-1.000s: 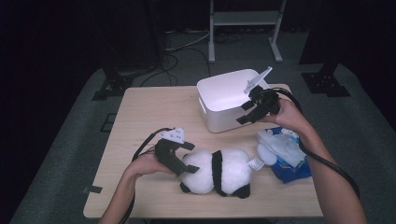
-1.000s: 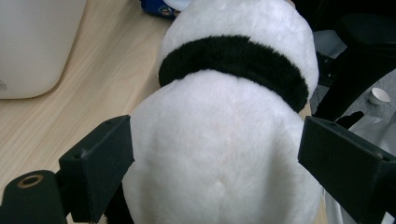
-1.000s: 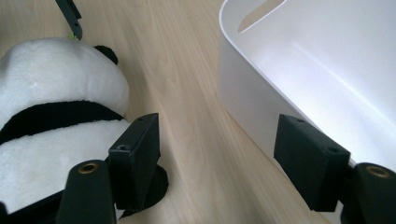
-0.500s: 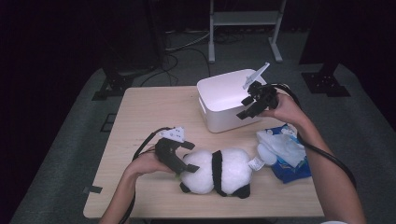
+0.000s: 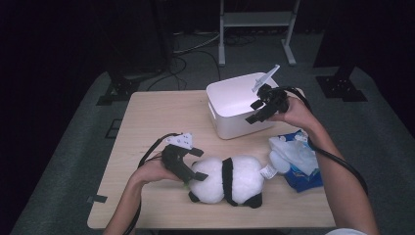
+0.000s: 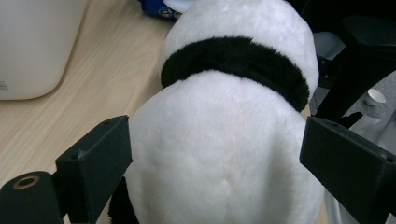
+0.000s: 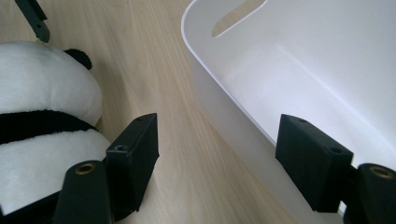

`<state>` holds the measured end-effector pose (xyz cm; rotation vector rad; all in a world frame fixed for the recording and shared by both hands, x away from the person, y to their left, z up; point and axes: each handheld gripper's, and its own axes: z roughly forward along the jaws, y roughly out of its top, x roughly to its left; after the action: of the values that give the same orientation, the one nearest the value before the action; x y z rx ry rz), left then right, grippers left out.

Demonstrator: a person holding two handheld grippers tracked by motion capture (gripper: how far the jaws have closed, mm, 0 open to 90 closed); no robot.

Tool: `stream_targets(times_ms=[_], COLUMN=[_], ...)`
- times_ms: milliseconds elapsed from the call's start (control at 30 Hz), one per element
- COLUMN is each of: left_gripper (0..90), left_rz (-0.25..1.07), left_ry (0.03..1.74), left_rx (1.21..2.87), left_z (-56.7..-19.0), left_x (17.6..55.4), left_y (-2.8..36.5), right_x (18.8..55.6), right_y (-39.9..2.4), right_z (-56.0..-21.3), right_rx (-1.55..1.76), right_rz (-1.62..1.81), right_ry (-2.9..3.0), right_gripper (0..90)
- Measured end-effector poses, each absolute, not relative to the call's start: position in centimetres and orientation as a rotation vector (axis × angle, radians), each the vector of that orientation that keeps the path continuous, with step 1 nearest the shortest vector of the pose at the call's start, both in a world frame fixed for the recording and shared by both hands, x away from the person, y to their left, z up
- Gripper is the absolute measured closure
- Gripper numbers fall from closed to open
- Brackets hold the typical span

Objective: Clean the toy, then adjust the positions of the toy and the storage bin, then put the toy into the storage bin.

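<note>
While the plush panda point(image 5: 230, 180) lies on its side at the six o'clock edge of the worktop point(image 5: 156, 117), the left gripper point(image 5: 188, 169) has its fingers point(image 6: 95, 161) clasped around the panda's white end, the pads pressing the fur. At three o'clock sits a blue-and-white packet point(image 5: 298, 159). Farther off, toward twelve o'clock, the right gripper point(image 5: 259, 110) hangs with fingers point(image 7: 135, 149) spread, straddling the near rim of the white bin point(image 5: 230, 105) and grasping nothing.

Nothing here can be read: the small grey marking low on the white bin point(image 6: 28, 46) and the print on the blue packet point(image 5: 301, 169) are too blurred.
</note>
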<state>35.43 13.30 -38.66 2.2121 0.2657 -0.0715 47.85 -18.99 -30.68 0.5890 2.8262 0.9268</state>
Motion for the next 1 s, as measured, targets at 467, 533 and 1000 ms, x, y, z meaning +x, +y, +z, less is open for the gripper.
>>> stream_targets(times_ms=[467,533,1000], left_gripper=[7.9,7.9,7.9], left_rz=[-0.087,-0.090,-0.092], left_ry=[0.243,0.246,0.251], left_rx=[2.225,2.219,2.216], left_z=[-38.7,-38.7,-38.7], left_x=[35.5,35.5,35.5], left_y=[12.9,12.9,13.3], right_x=[47.8,47.9,49.0], right_y=[-19.7,-19.7,-19.4], right_z=[-30.8,-30.8,-31.1], right_rx=[0.604,0.611,0.593], right_rz=[0.929,0.928,0.930], right_ry=[2.823,2.822,2.818], right_gripper=[27.9,27.9,28.1])
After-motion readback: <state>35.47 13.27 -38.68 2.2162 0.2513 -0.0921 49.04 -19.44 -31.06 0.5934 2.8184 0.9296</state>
